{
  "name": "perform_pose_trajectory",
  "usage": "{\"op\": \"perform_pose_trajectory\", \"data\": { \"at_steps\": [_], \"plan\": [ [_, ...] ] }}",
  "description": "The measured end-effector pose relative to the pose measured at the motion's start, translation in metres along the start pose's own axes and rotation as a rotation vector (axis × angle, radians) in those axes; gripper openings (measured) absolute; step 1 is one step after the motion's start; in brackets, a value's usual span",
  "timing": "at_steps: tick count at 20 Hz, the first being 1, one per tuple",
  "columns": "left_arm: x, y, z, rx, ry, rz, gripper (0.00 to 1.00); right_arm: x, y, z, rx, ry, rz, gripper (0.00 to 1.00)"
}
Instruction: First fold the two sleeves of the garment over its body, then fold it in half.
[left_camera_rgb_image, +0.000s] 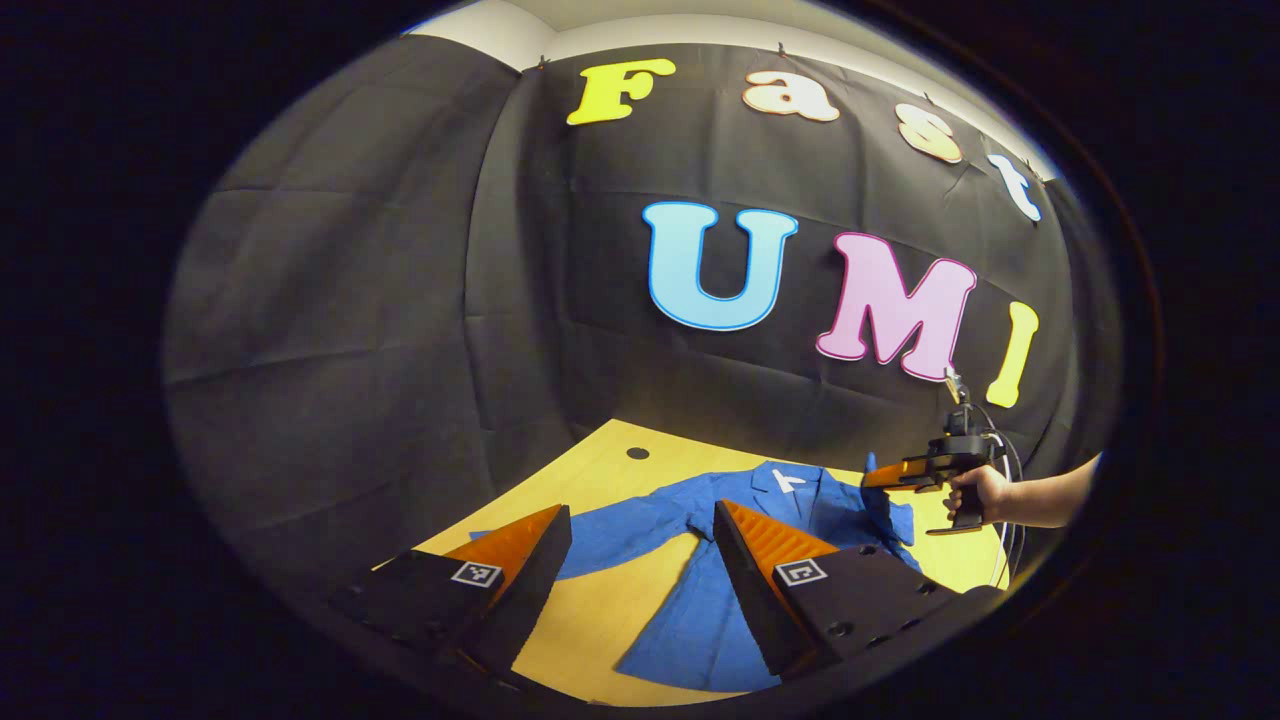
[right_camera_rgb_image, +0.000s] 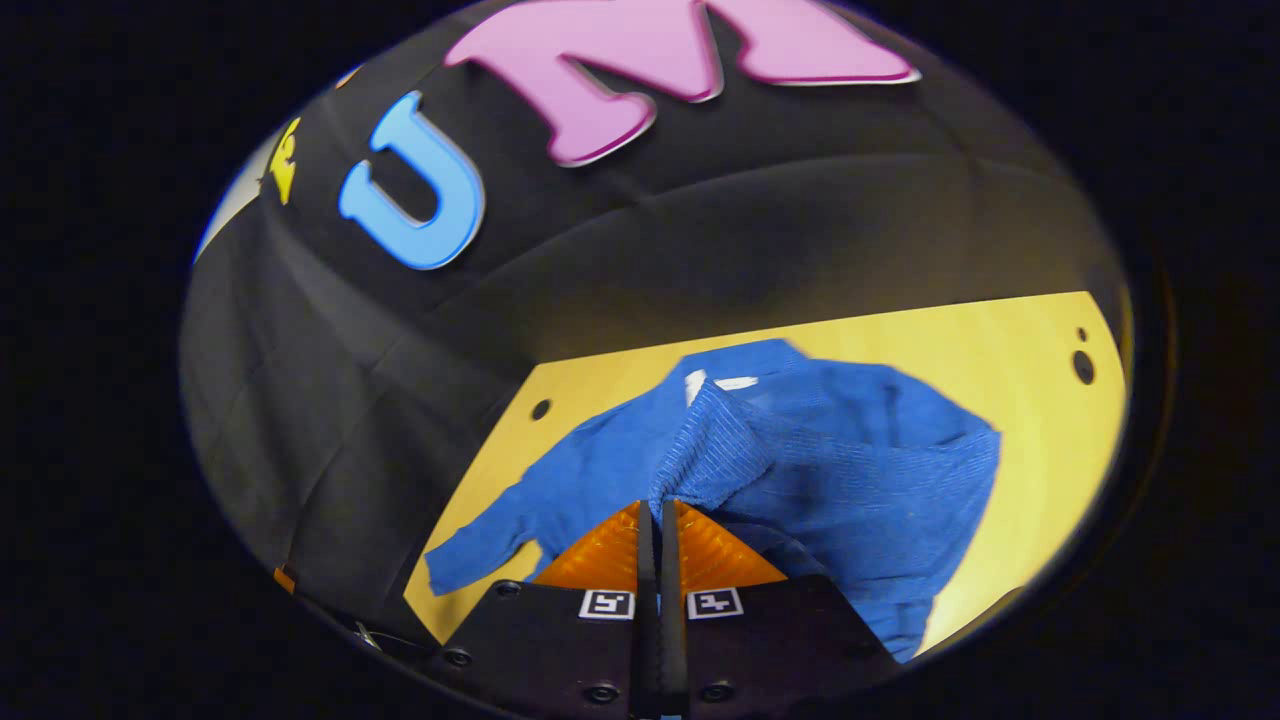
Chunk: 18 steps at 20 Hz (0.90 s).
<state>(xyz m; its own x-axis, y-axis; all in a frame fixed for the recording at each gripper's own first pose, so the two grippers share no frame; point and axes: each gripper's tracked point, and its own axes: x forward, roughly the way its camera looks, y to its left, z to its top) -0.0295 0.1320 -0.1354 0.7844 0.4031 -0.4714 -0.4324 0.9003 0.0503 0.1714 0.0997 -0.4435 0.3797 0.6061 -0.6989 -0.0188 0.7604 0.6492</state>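
A blue long-sleeved garment (left_camera_rgb_image: 700, 580) lies on the yellow table (left_camera_rgb_image: 600, 470), collar toward the wall. Its left sleeve (left_camera_rgb_image: 610, 535) stretches out flat. My left gripper (left_camera_rgb_image: 645, 530) hovers open above the garment's left side, nothing between its fingers. My right gripper (right_camera_rgb_image: 658, 515) is shut on the right sleeve (right_camera_rgb_image: 715, 445), which it holds lifted and draped over the garment's body (right_camera_rgb_image: 860, 470). In the left gripper view a hand holds the right gripper (left_camera_rgb_image: 885, 478) above the garment's right side, with blue cloth hanging from it. In the right gripper view the other sleeve (right_camera_rgb_image: 500, 540) lies flat at the left.
The table (right_camera_rgb_image: 1000, 340) is bare wood around the garment, with small dark holes (left_camera_rgb_image: 637, 453) near the back and at a corner (right_camera_rgb_image: 1083, 366). Black cloth walls stand close behind and to the left of the table.
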Motion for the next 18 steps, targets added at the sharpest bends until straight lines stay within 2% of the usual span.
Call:
{"op": "perform_pose_trajectory", "data": {
  "at_steps": [3,5,6,9,12,13,18],
  "plan": [
    [-0.002,0.019,-0.003,-0.013,0.006,0.028,0.82,0.035,0.048,-0.021,-0.056,0.087,0.138,0.04],
    [0.005,0.033,-0.007,-0.017,0.005,0.043,0.82,0.056,0.04,-0.022,-0.05,0.099,0.129,0.05],
    [0.008,0.04,-0.009,-0.019,0.005,0.053,0.82,0.059,0.026,-0.015,-0.008,0.09,0.108,0.0],
    [0.021,0.05,-0.012,-0.033,0.007,0.061,0.82,0.077,0.018,-0.005,0.11,0.052,0.065,0.4],
    [0.042,0.058,-0.015,-0.04,0.005,0.062,0.82,0.054,0.005,0.006,0.069,0.002,0.037,0.77],
    [0.052,0.063,-0.019,-0.043,0.013,0.068,0.82,0.041,0.0,0.006,0.04,-0.007,0.017,0.95],
    [0.111,0.104,-0.062,-0.117,0.113,0.151,0.82,-0.059,-0.002,0.0,-0.107,-0.087,-0.047,0.97]
  ]
}}
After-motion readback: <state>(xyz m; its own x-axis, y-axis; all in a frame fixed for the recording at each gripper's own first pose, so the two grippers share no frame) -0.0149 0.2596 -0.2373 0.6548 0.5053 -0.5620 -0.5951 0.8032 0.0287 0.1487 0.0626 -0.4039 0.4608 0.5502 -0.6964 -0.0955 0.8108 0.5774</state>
